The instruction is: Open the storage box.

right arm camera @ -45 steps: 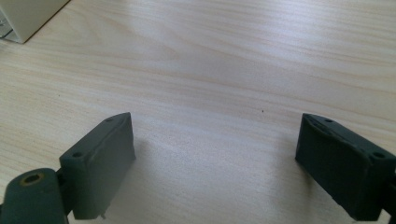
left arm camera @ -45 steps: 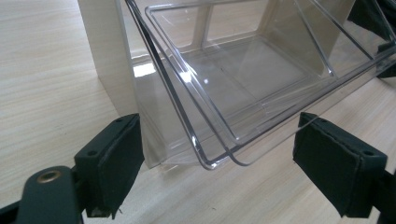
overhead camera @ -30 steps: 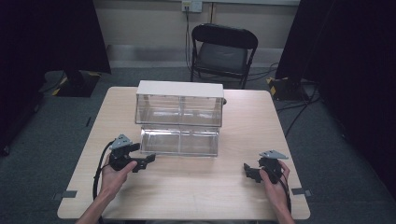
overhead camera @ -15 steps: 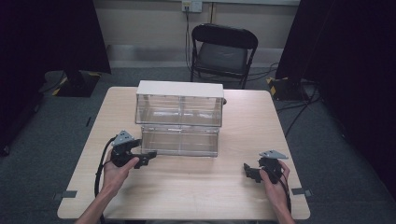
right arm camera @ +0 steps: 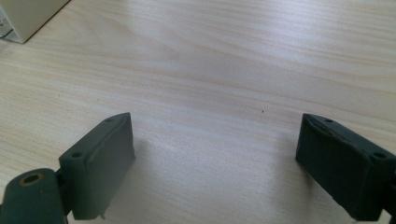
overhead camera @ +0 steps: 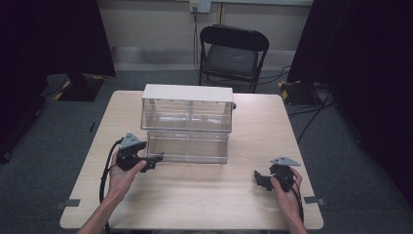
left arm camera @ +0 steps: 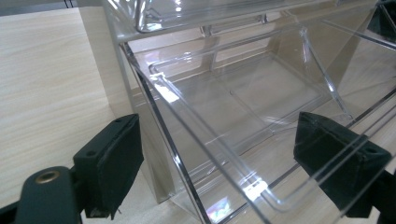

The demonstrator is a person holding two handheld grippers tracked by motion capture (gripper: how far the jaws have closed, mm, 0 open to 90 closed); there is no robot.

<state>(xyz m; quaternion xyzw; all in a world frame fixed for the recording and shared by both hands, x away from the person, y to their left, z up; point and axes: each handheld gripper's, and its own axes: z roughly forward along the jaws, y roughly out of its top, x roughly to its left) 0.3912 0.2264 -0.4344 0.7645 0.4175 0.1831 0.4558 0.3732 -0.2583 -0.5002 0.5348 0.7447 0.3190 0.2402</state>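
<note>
A clear plastic drawer cabinet with a white top stands mid-table. Its lower drawer is pulled out toward me and looks empty. My left gripper sits at that drawer's front left corner. In the left gripper view the gripper is open. Its jaws straddle the drawer's clear front wall without pinching it, and the far jaw shows through the plastic. My right gripper hovers low over the bare table at the front right. That gripper is open with nothing between its jaws.
A black folding chair stands behind the table's far edge. Cables lie on the floor at the right. A corner of the cabinet shows at the top left of the right gripper view. Bare wood lies ahead of the right gripper.
My left gripper has moved a little forward, up to the drawer's front left corner. The right gripper and the drawer have stayed put.
</note>
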